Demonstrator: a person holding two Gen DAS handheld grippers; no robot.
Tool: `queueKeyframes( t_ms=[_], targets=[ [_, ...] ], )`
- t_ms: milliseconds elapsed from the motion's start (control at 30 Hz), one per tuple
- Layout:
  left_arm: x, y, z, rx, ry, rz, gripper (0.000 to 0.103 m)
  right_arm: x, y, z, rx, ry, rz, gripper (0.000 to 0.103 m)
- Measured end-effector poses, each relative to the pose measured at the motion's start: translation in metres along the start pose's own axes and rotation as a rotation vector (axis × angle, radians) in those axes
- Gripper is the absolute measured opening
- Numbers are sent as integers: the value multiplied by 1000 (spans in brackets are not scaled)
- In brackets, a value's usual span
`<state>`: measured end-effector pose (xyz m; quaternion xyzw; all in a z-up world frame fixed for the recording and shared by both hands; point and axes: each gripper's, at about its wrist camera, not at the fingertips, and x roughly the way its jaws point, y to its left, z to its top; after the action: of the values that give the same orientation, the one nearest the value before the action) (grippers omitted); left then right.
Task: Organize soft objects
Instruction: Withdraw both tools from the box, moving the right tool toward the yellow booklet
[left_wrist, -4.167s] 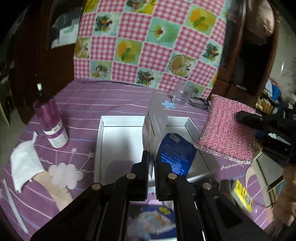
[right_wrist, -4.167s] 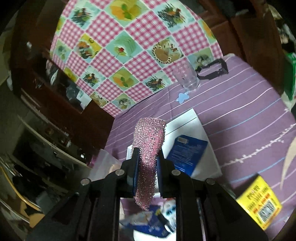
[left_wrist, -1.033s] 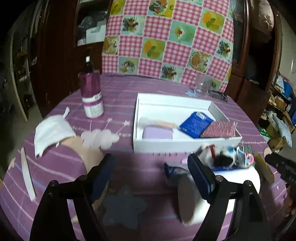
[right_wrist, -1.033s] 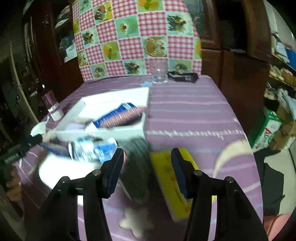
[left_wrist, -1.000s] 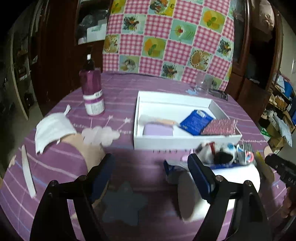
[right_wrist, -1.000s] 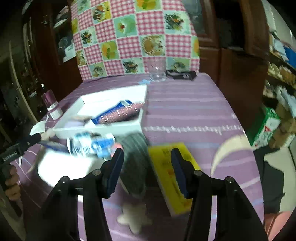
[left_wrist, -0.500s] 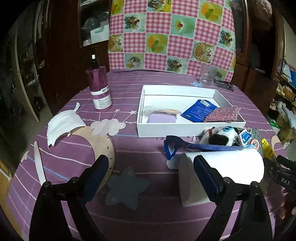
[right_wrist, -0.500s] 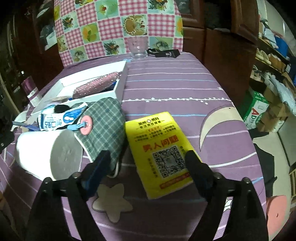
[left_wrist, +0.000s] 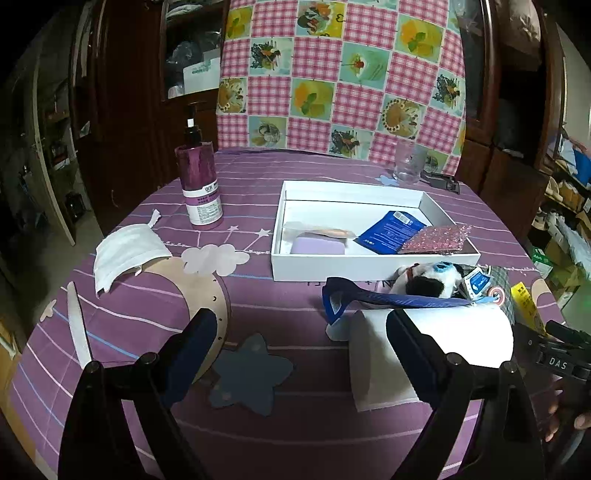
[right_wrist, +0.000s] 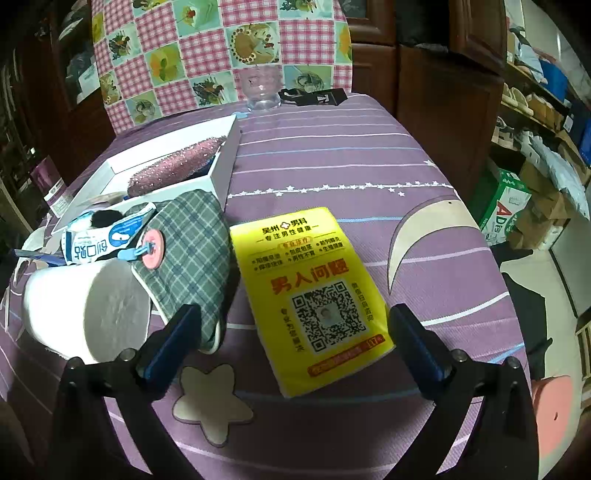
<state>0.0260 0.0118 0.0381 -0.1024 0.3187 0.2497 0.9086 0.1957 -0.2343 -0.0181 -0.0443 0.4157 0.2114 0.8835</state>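
Observation:
A white box (left_wrist: 369, 266) on the purple table holds a pink glittery pouch (left_wrist: 436, 240), a blue packet (left_wrist: 392, 232) and a lilac soap-like block (left_wrist: 317, 246). In front of it lie a black-and-white plush toy (left_wrist: 428, 280), a blue strap (left_wrist: 391, 298) and a white paper roll (left_wrist: 436, 343). My left gripper (left_wrist: 299, 332) is open and empty, low over the table before the roll. My right gripper (right_wrist: 290, 325) is open and empty, over a yellow tissue pack (right_wrist: 308, 291) beside a grey plaid mask (right_wrist: 190, 258). The pouch (right_wrist: 177, 170) and roll (right_wrist: 85, 314) also show there.
A purple pump bottle (left_wrist: 199, 184) and a white face mask (left_wrist: 123, 254) sit at the left. A clear glass (left_wrist: 406, 167) stands behind the box. Star and moon shapes are printed on the cloth. Cardboard boxes (right_wrist: 509, 210) crowd the floor at the right.
Both grippers have let go of what they held over the box, opened wide and pulled back toward the table's near edge. The pink pouch now lies in the box.

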Motion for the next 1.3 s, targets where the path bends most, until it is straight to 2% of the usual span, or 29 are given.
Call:
queueKeyframes(
  t_ms=[233,767,833,1000,1100,1200,1300],
  targets=[
    [1,-1,0,-4,1,5,94,0,0,0,0,0,0,102],
    [-3,5,-1,-21,-32,-66,94,-2,2,-1,-8,-13,2,102],
    [-1,4,-1,-18,-27,-80,94,-7,7,-2,-27,-36,22,96],
    [3,-2,-3,1,-19,-130,94,-17,19,-3,-77,-74,41,95],
    [4,-8,-5,25,-18,-186,94,-19,19,-3,-68,-68,89,83],
    [4,-13,-7,45,-12,-243,93,-24,17,-3,-53,-68,139,78],
    [7,-18,-9,57,-1,-255,92,-27,19,-4,-52,-74,163,66]
  ],
)
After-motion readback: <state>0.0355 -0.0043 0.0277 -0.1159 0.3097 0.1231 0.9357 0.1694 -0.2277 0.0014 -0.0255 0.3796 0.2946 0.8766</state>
